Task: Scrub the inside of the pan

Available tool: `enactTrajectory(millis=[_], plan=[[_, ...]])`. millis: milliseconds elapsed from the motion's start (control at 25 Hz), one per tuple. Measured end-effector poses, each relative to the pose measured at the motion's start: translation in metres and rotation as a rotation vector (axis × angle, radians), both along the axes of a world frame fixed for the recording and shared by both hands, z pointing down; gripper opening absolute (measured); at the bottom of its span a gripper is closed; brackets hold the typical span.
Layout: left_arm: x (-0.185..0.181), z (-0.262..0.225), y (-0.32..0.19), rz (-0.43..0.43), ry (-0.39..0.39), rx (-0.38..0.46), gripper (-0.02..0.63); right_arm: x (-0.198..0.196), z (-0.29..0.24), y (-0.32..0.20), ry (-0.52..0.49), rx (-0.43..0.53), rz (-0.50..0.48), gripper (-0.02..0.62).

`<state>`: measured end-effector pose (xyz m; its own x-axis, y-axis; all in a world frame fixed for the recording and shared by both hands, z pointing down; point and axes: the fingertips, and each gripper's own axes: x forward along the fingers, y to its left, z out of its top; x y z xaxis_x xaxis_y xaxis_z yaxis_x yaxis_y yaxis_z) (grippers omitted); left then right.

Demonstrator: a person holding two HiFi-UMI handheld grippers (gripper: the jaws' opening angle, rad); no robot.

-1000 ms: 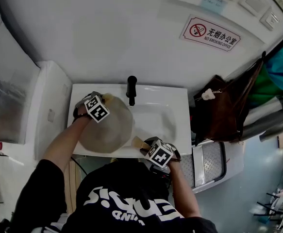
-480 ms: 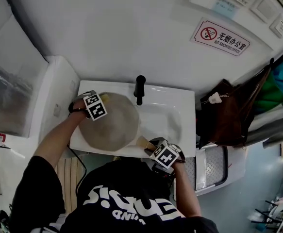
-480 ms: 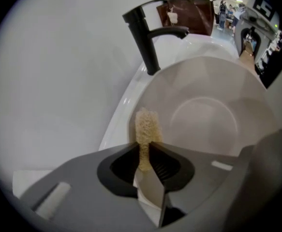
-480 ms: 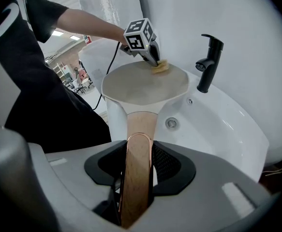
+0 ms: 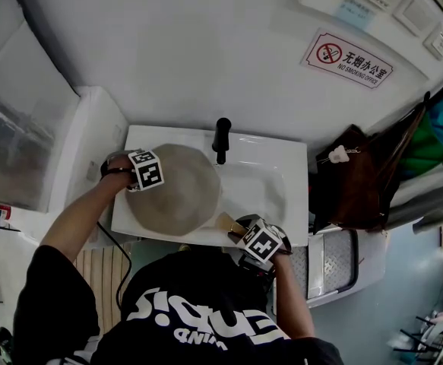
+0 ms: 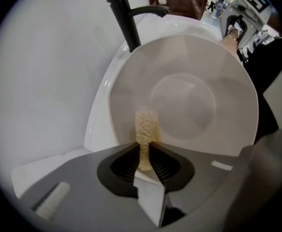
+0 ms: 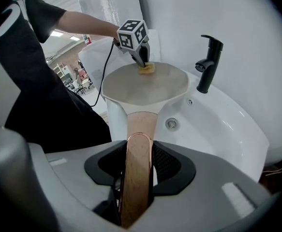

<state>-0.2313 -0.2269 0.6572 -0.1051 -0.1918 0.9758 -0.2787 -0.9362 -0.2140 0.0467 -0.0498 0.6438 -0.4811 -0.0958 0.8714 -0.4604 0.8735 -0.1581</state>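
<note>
Currently the pan (image 5: 174,190) is sitting over the sink (image 5: 270,177); the right gripper (image 7: 137,178) is clamping its stiff wooden handle (image 7: 141,122), the sensible hold, while the left gripper (image 6: 144,159) is pinching a soft sponge (image 6: 146,125) against the likely slick inner wall.

Black T-shirt (image 5: 206,280), white lettering; grey left hand-held gripper (image 6: 144,151), right hand-held gripper (image 7: 138,151)

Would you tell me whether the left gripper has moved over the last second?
Yes: the left gripper has slid left, farther from the faucet, toward the pan's left rim.
</note>
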Motion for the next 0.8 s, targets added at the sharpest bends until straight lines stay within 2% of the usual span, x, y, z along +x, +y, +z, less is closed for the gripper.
enactTrajectory(millis=[120,280,640,800], plan=[[-0.004,-0.001,0.015,0.043,-0.046,-0.053,0.06,0.0,0.0,-0.001,-0.001,0.004,-0.001,0.163],[-0.008,-0.001,0.041,0.069,-0.069,-0.143,0.06,-0.001,0.0,0.001,0.0,-0.001,-0.001,0.163],[0.008,0.01,0.103,0.072,-0.046,-0.332,0.06,0.0,0.001,0.0,0.0,-0.004,-0.008,0.163],[0.013,0.011,0.126,0.054,-0.07,-0.399,0.06,-0.001,-0.003,-0.001,-0.002,0.002,-0.01,0.163]])
